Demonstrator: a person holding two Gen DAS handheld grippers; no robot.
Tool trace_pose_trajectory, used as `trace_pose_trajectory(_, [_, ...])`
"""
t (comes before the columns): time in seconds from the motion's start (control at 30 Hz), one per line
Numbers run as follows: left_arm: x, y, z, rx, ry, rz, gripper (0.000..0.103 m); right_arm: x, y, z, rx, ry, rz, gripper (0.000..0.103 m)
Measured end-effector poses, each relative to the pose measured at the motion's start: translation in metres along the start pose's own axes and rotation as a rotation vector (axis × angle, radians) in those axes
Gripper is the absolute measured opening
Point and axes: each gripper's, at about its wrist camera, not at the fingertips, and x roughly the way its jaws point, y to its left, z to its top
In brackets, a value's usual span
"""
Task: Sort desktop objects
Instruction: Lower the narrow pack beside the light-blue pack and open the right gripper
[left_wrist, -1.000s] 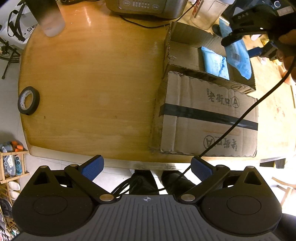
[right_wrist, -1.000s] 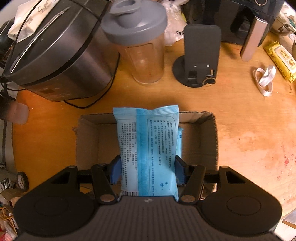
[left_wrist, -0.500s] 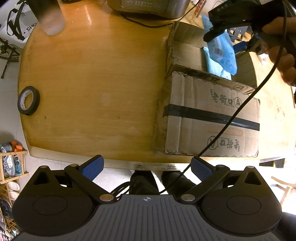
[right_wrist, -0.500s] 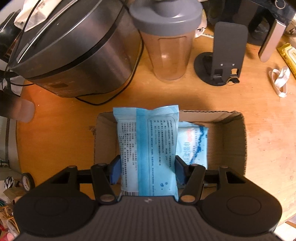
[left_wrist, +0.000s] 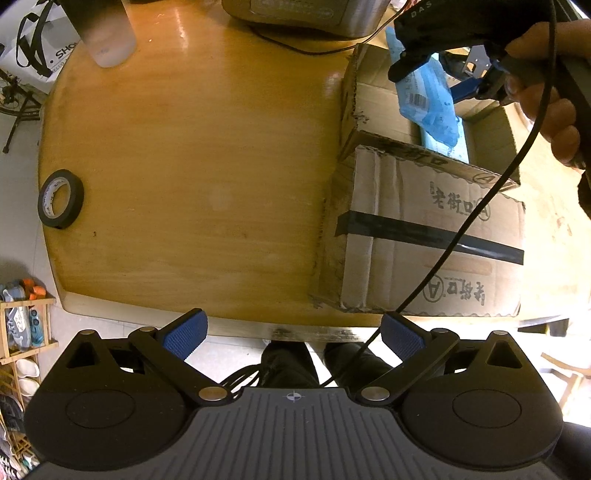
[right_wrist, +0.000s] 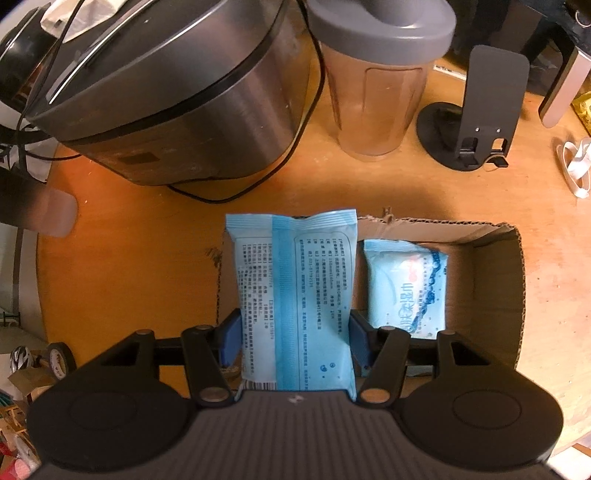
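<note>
From the left wrist camera, the left gripper (left_wrist: 293, 332) waits off the near edge of the wooden table (left_wrist: 207, 147) with its blue pads spread wide and nothing between them, while the right gripper (left_wrist: 436, 70) hangs over the open cardboard box (left_wrist: 424, 236) with a blue wet-wipe pack (left_wrist: 428, 99) dangling from it; a roll of black tape (left_wrist: 61, 198) lies well apart at the table's left edge. From the right wrist camera, the right gripper's pads are clamped on both long sides of the held wet-wipe pack (right_wrist: 295, 299), which sits above the box's left end, its far edge overlapping the box wall (right_wrist: 517, 280). A second wet-wipe pack (right_wrist: 404, 288) already lies inside, to the right. To finish this placement well, the pack probably wants lowering into the free space left of the lying pack, clear of the wall, before the pads let go; released from height it could tip onto the rim. The rice cooker (right_wrist: 177, 92) and lidded plastic jar (right_wrist: 376, 74) stand just beyond the box, so the approach is best kept short.
</note>
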Motion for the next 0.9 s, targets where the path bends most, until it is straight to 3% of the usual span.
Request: trace_pose_trajectory(0.9, [0.006,0.013,-0.003,-0.038,0.021,0.011,0.103,0.067,0.002,0.000,0.006,0.074,-0.045,0.061])
